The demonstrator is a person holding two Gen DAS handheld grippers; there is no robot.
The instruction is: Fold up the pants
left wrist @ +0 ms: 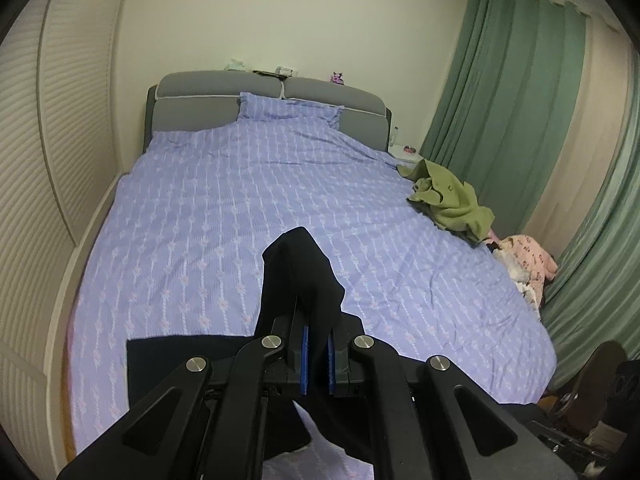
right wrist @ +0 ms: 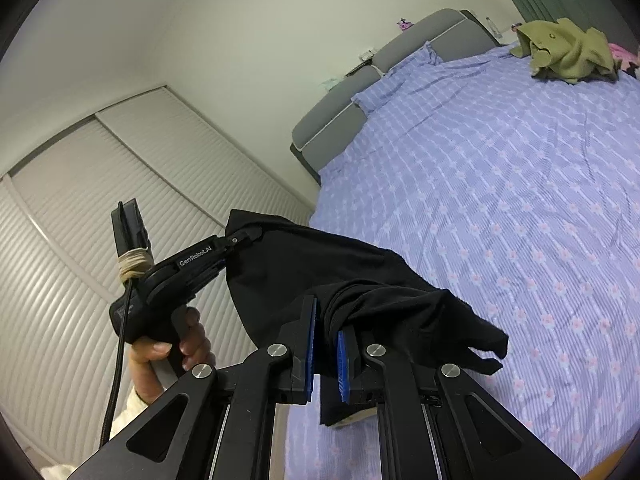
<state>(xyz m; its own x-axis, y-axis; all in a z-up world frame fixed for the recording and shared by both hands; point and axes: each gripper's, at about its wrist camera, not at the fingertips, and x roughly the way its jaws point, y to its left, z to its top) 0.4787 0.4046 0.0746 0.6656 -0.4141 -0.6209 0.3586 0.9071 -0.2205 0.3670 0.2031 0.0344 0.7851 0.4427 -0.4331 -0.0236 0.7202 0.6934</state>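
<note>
The black pants (left wrist: pixel 300 280) are lifted above the bed's near end; part of them lies flat on the cover (left wrist: pixel 180 354). My left gripper (left wrist: pixel 318 344) is shut on one bunched edge of the pants. My right gripper (right wrist: pixel 326 344) is shut on another bunched edge of the pants (right wrist: pixel 320 272), which hang stretched between both grippers. The right wrist view shows the left gripper (right wrist: pixel 240 238) from the side, held in a hand, with the cloth pinched at its tip.
The bed (left wrist: pixel 280 200) has a purple patterned cover and grey headboard (left wrist: pixel 192 92). A green garment (left wrist: pixel 452 200) and a pink garment (left wrist: pixel 528 256) lie at its right edge. Louvered wardrobe doors (right wrist: pixel 80 208) stand on the left, green curtains (left wrist: pixel 520 100) on the right.
</note>
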